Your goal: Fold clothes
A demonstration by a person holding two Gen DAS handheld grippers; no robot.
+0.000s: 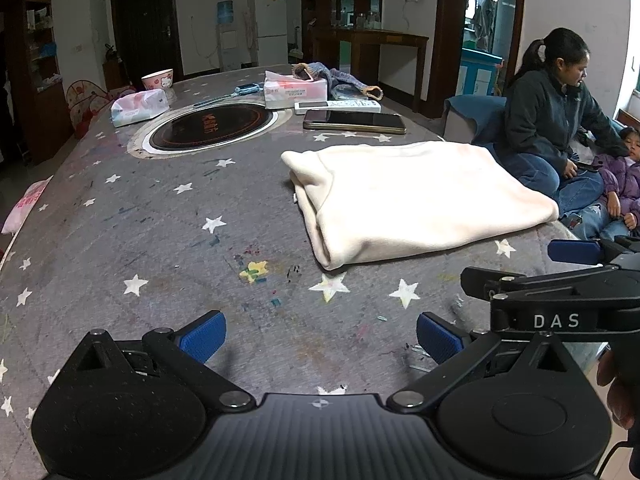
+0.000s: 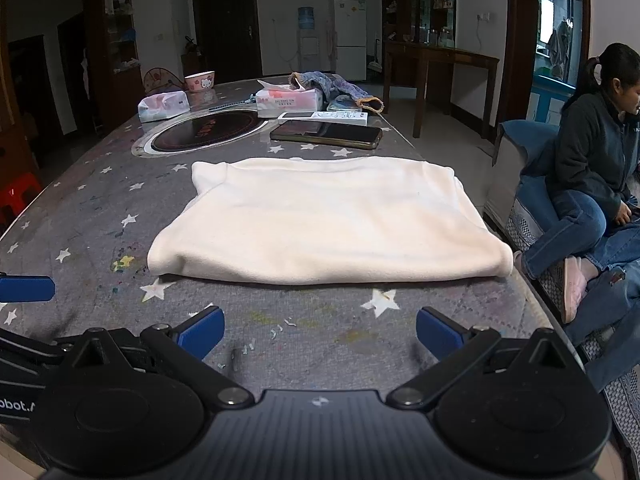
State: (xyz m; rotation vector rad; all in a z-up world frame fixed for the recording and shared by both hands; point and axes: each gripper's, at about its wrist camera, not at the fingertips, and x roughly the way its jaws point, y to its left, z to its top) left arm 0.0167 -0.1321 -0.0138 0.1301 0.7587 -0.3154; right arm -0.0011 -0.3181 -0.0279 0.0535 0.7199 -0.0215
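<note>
A cream garment [image 1: 416, 196] lies folded into a flat rectangle on the grey star-patterned table cover [image 1: 160, 232]; it also shows in the right wrist view [image 2: 332, 220]. My left gripper [image 1: 320, 338] is open and empty, above the cover, short of the garment's near-left corner. My right gripper [image 2: 320, 332] is open and empty, just in front of the garment's near edge. The right gripper's body shows in the left wrist view [image 1: 560, 300], at the right. One blue left fingertip [image 2: 26, 289] shows at the left edge of the right wrist view.
Beyond the garment lie a dark tablet [image 1: 354, 121], a remote [image 1: 338, 106], two tissue packs [image 1: 138, 107], a pink bowl [image 1: 157, 79], a knit item [image 1: 340, 80] and a round inset cooktop [image 1: 210, 126]. A woman [image 1: 556, 120] and a child [image 1: 620, 184] sit right of the table.
</note>
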